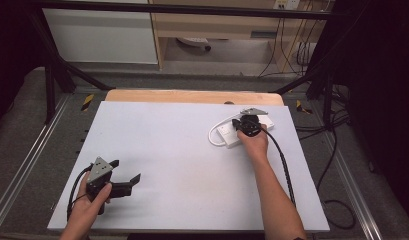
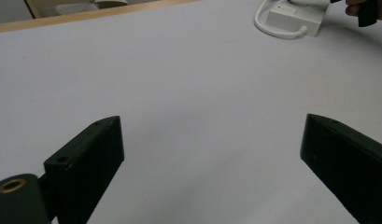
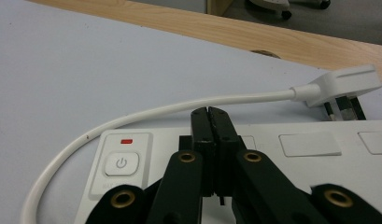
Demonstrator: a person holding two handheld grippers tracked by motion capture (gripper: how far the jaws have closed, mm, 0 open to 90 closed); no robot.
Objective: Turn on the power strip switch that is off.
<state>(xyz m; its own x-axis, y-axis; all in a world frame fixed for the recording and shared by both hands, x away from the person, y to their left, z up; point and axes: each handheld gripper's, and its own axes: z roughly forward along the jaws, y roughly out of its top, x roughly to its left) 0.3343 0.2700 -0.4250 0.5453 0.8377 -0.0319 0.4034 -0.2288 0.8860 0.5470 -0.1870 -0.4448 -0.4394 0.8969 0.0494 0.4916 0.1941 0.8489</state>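
Right hand-held gripper [image 3: 211, 112], jaws clenched on nothing, rests over the power strip [image 3: 319, 154] lying crosswise; left hand-held gripper [image 2: 212, 154], released, sits well apart.

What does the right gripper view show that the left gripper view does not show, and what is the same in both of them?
Right gripper view alone: the right gripper with jaws shut together above the power strip, the power button with a red mark above it, and the white plug lying beyond the strip.

Left gripper view alone: the left gripper with jaws wide apart over bare table, holding nothing.

Both: the power strip with its white cable, the white tabletop and its wooden far edge.
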